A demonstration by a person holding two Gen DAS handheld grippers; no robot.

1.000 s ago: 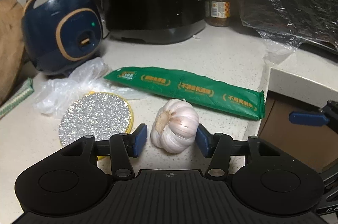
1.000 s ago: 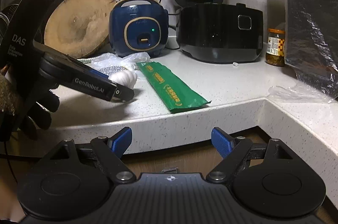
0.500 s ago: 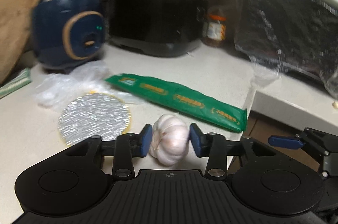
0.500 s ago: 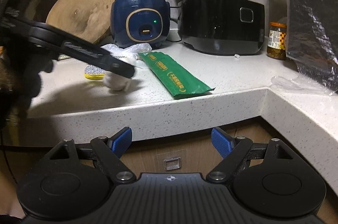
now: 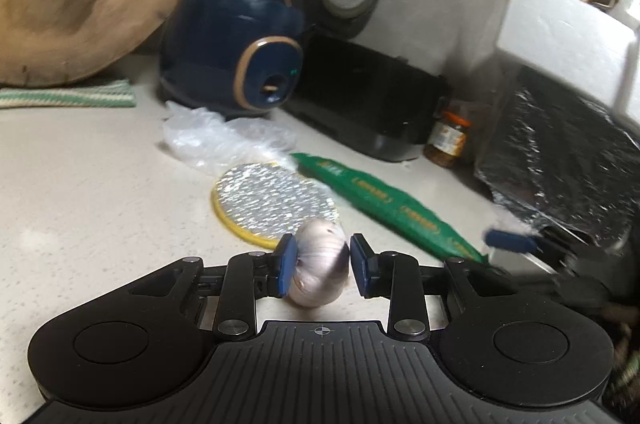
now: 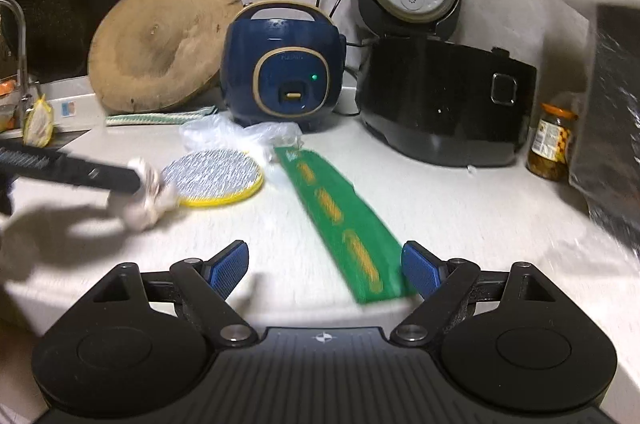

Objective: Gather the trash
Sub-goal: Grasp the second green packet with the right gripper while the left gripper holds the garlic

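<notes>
green wrapper (image 6: 344, 224), one; garlic bulb (image 5: 318, 264), one

cutting board (image 6: 160, 47): round, wooden, leaning at far left
blue cooker (image 6: 282, 67): far centre, green light on
black cooker (image 6: 440, 103): far right of centre, lid up
jar (image 6: 552, 143): far right, orange lid
striped cloth (image 5: 68, 97): under board

Rough wooden board (image 6: 160, 43), glossy green plastic wrapper (image 6: 344, 224), speckled stone counter (image 6: 460, 207)
</notes>
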